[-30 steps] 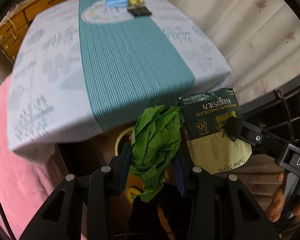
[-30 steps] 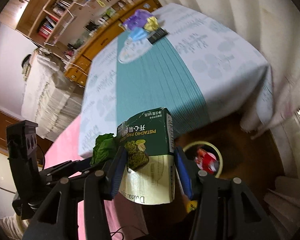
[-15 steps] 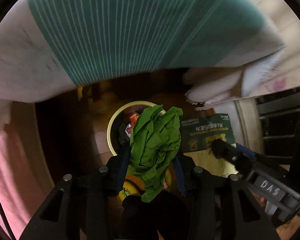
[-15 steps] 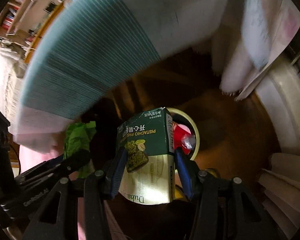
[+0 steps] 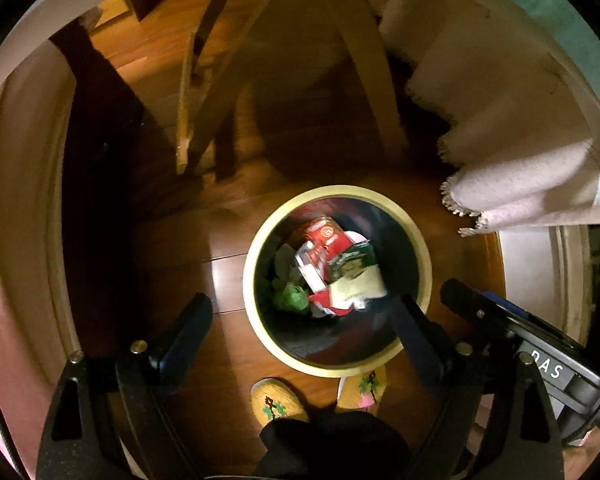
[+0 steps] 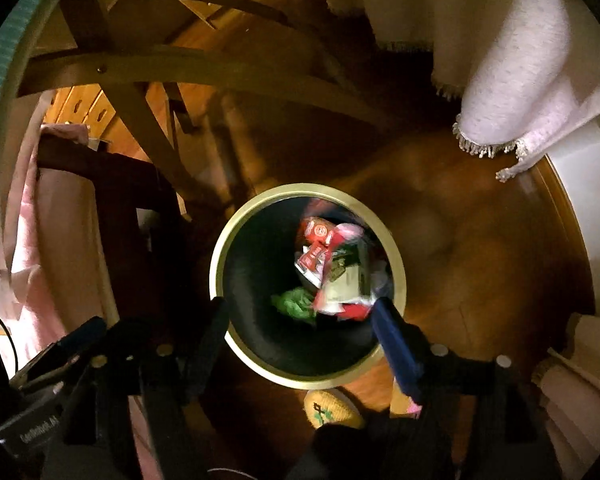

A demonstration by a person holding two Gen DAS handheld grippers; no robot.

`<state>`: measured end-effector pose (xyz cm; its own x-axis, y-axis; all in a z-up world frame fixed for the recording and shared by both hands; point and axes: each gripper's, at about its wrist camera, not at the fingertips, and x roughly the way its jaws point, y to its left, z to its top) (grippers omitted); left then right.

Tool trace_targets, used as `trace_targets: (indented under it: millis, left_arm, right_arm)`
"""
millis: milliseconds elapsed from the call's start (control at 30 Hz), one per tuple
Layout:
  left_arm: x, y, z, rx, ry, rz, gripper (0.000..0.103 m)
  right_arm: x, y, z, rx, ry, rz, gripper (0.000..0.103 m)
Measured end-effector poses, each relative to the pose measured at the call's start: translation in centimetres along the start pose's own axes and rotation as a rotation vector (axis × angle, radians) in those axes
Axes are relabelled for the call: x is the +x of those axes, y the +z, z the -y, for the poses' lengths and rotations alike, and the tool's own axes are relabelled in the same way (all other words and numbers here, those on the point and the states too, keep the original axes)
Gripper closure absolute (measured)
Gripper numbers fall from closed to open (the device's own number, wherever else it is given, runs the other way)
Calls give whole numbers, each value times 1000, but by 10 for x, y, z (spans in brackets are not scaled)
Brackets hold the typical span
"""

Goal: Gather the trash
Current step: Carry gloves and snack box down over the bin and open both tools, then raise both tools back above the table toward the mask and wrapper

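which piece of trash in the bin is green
The crumpled green wrapper at the pile's left edge in the bin; the other pieces are red, white or cream.

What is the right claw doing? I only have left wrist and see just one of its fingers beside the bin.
Observer: The right claw is open. Its jaws have just been opening and nothing is between them.
Operator: Is it lined up over the bin?
Observer: Yes. In the right wrist view its two fingers straddle the near part of the bin, one at each side of the rim.
Operator: Anything past the table legs on that side?
Observer: A wooden cabinet with drawers stands behind them, at the left of the right wrist view.
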<state>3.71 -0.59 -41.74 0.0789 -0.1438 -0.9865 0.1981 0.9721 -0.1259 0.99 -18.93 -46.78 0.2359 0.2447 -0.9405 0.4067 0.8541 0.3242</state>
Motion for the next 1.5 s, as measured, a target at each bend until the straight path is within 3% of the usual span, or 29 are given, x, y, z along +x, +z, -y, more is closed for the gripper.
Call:
trace_targets:
  millis: [267, 567, 800, 1133, 1500]
  left_arm:
    - [-28, 3, 1, -9, 17, 49, 13]
    - [-92, 1, 8, -18, 22, 86, 13]
    - [-174, -5, 13, -7, 37, 125, 13]
    - [-321, -8, 22, 103, 57, 282, 13]
    - [-443, -6, 30, 187, 40, 519, 13]
  right_arm:
    - [-29, 2, -14, -53, -1, 40, 28]
    - [-90, 2, -40, -75, 9, 77, 28]
    - [-159, -6, -66, -96, 21, 95, 28]
    - [-277, -22, -117, -158, 34, 164, 28]
    - [-399, -26, -169, -261, 34, 383, 28]
